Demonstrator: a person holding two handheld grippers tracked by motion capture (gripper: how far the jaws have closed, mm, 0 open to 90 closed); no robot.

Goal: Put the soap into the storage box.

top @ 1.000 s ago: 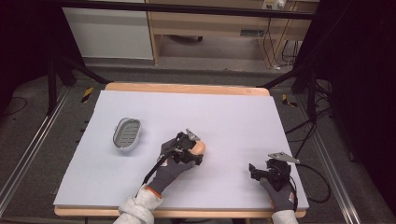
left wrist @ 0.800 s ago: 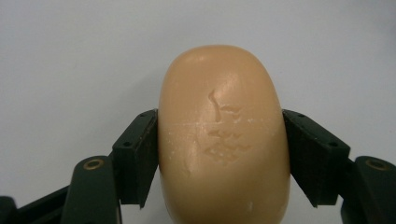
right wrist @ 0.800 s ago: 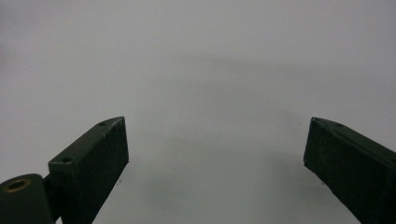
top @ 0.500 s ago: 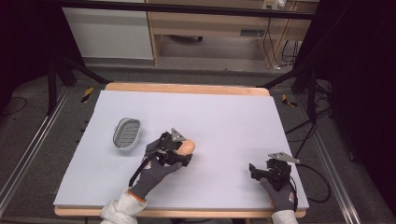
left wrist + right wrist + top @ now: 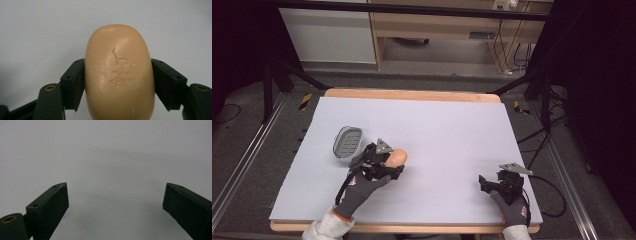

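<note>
A tan oval bar of soap (image 5: 119, 72) with a stamped mark sits clamped between both black jaws of my left gripper (image 5: 117, 82). From above, the soap (image 5: 396, 158) pokes out of the left gripper (image 5: 388, 162), just right of a grey oval soap dish (image 5: 348, 141) on the white table. My right gripper (image 5: 484, 183) rests near the table's front right, and its jaws stand wide apart over bare surface with nothing between them (image 5: 116, 200).
The white tabletop (image 5: 447, 130) has a wooden rim at the far edge (image 5: 412, 94). A cable (image 5: 552, 200) trails off the right side. Dark floor, metal rails and a wooden cabinet lie beyond the table.
My left gripper has carried the soap leftward, from the table's middle to a spot beside the soap dish. The right gripper has stayed put.
</note>
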